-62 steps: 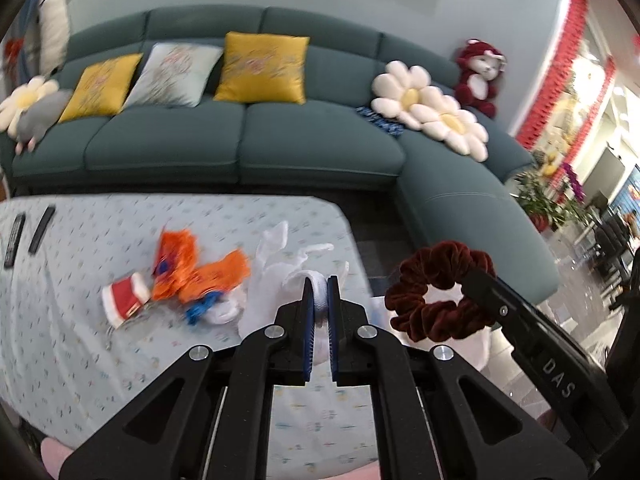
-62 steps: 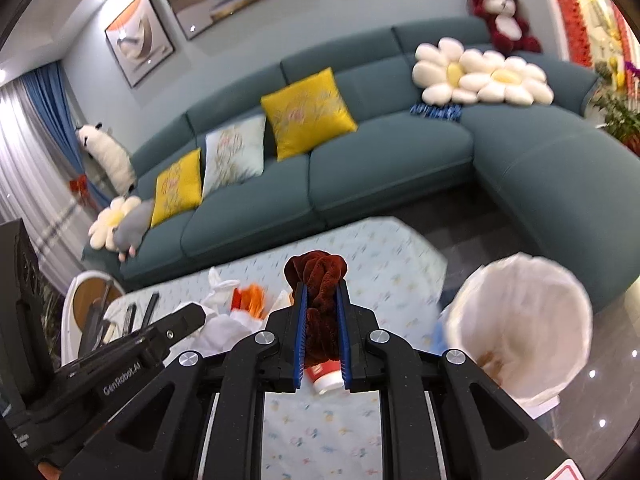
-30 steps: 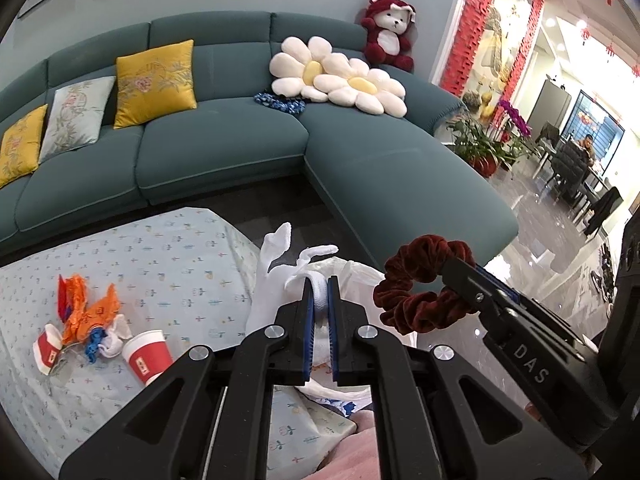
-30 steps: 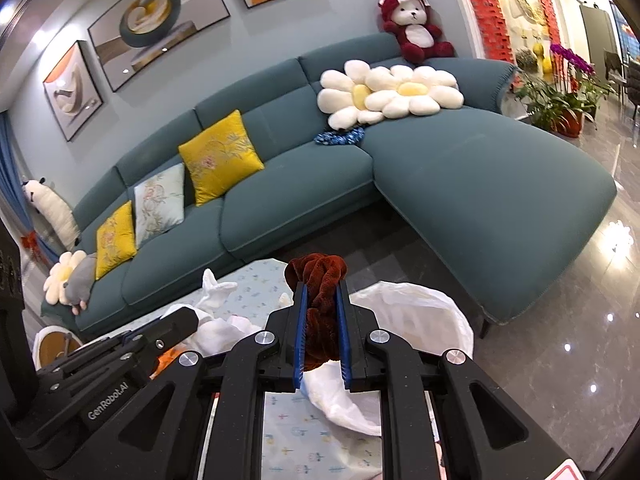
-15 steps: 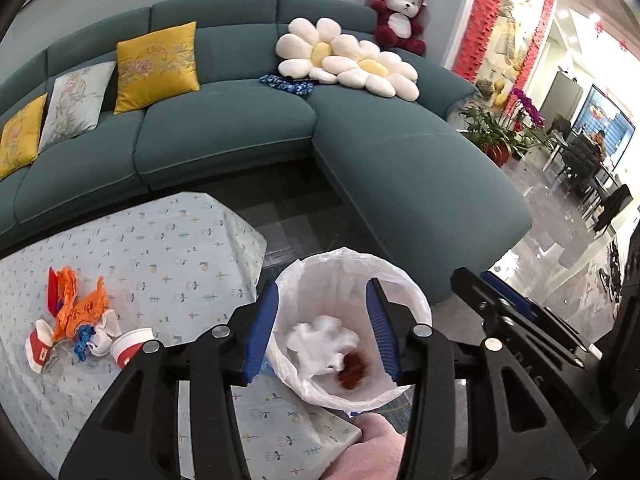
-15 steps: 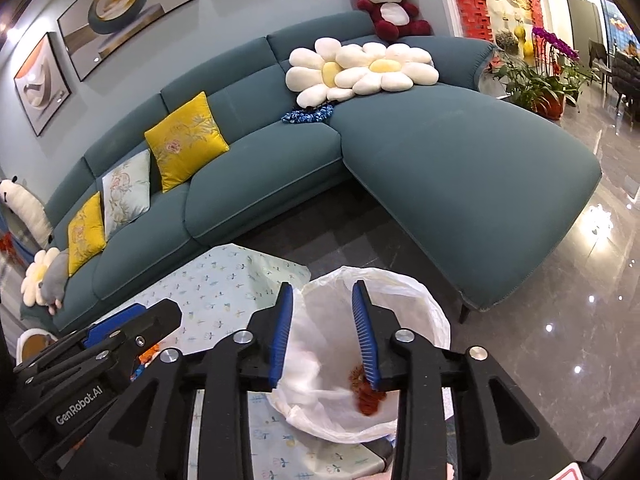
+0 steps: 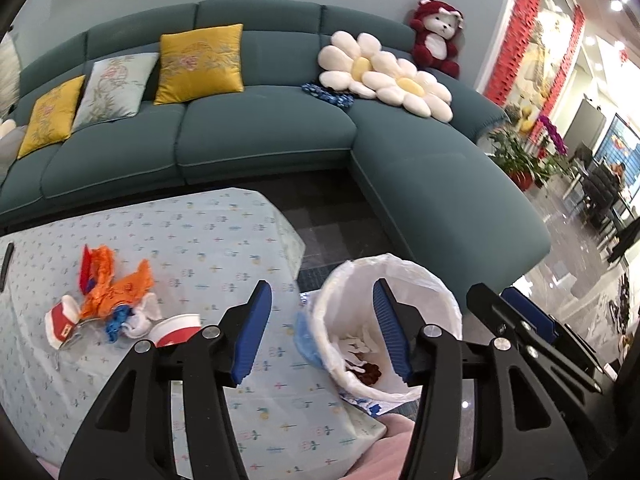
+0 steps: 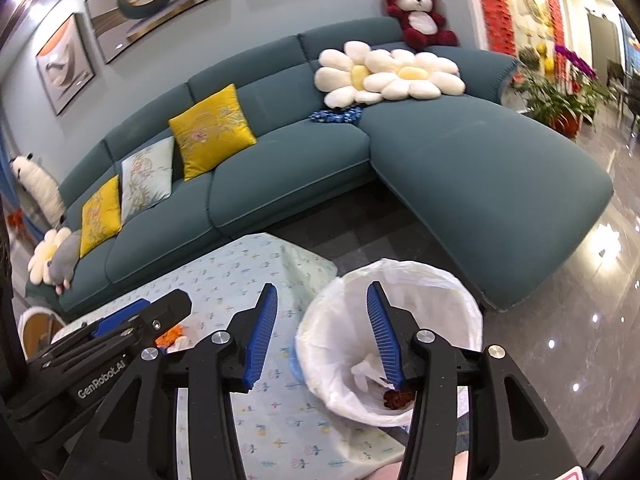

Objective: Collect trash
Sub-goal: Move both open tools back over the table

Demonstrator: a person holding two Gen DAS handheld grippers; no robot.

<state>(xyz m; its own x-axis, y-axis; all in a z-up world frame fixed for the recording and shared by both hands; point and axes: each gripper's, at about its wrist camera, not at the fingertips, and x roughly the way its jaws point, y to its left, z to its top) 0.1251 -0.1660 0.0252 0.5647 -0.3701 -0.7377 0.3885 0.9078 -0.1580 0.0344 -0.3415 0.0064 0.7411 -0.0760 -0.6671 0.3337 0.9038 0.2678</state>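
Through the left wrist camera we see our left gripper with its jaws just opened and nothing between them, hanging over the table edge and the white-lined trash bin, where white tissue and a dark red scrunchie lie inside; orange wrappers and a red paper cup are on the table. Through the right wrist camera our right gripper has likewise just opened, empty, above the same trash bin, the scrunchie at its bottom.
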